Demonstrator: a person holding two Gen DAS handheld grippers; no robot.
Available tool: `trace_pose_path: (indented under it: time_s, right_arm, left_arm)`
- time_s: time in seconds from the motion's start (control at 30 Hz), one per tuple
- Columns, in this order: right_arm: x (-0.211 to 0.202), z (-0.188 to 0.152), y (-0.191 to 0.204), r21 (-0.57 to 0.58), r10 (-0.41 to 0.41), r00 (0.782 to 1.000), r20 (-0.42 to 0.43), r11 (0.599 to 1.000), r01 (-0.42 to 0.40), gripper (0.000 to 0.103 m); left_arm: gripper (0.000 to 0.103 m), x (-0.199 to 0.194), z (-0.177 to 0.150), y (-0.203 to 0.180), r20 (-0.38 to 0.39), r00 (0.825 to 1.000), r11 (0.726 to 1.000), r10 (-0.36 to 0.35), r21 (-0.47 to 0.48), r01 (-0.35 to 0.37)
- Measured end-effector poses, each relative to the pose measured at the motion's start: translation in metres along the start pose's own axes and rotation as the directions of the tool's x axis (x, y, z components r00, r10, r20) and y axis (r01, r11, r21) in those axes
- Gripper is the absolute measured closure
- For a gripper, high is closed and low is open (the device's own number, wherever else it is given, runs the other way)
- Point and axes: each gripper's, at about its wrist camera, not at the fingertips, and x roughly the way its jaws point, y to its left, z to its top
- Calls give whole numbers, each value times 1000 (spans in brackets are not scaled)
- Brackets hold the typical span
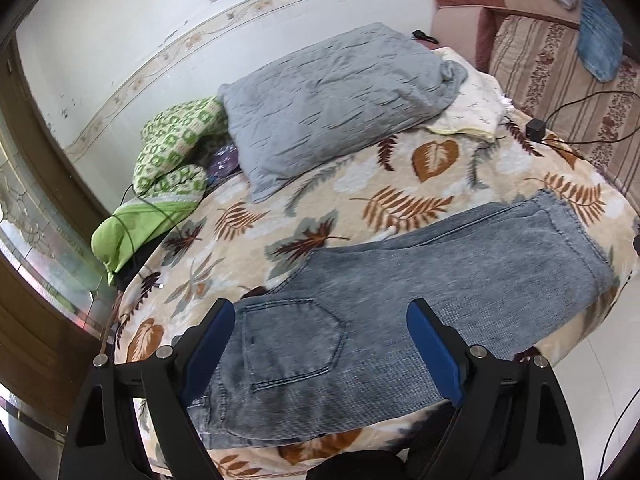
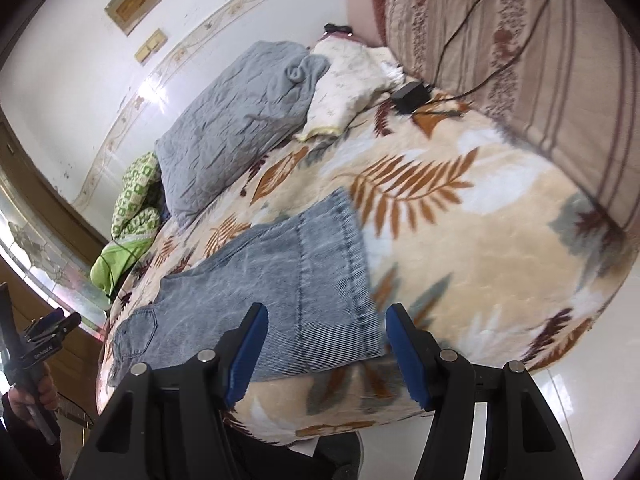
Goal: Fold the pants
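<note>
Pants (image 1: 400,288) lie flat (on the blanket (image 1: 248,248)); both grippers' fingers (image 1: 434,356) (image 2: 246,360) hover spread, empty.

— How's the left gripper (image 1: 320,344) standing?

— Jaws spread wide, blue pads (image 1: 210,354) angled outward, nothing between them. It hangs in the air, tipped downward.

— And the right gripper (image 2: 324,350)?

— Same: fingers parted, gap bare, pointing forward and down. Off to its left the person's hand (image 2: 38,394) grips the other tool's handle.
</note>
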Motion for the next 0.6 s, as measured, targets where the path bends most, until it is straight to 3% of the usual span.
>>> trace_pose_path:
  time_s: [0.33, 0.6]
  right_arm:
    - [-19, -7, -7, 18, 17, 999, 38, 1000, -18, 38]
    - [-45, -19, -3, 19, 19, 996, 83, 1000, -21, 38]
  left_arm:
    - [15, -17, -2, -5, 18, 1000, 1000, 9, 14, -10]
    - [15, -47, -7, -1, 75, 997, 1000, -6, 28, 4]
